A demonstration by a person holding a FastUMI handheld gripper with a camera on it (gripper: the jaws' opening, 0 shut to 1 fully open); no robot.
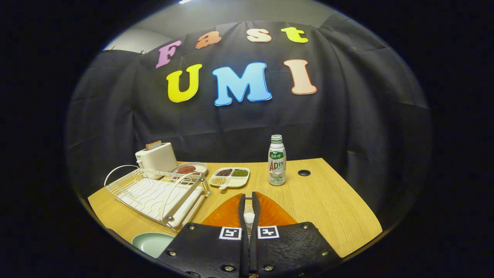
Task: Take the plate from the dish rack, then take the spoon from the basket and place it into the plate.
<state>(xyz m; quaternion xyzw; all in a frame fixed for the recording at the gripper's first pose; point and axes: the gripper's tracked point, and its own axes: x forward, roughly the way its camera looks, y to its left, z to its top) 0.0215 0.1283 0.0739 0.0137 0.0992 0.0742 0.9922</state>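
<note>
We see the gripper point(249, 206) pinched narrow, seemingly on the spoon point(249, 218), right of the dish rack point(158, 193).

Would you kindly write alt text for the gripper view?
The gripper, fingers nearly closed on a white spoon, hangs above an orange basket on a wooden table. An empty dish rack and a green plate sit beside it.

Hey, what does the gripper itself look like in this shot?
The gripper has two broad, dark, textured plates fastened with metal screws, each carrying a square black-and-white marker. Two long, thin fingers run forward from them, side by side.
</note>
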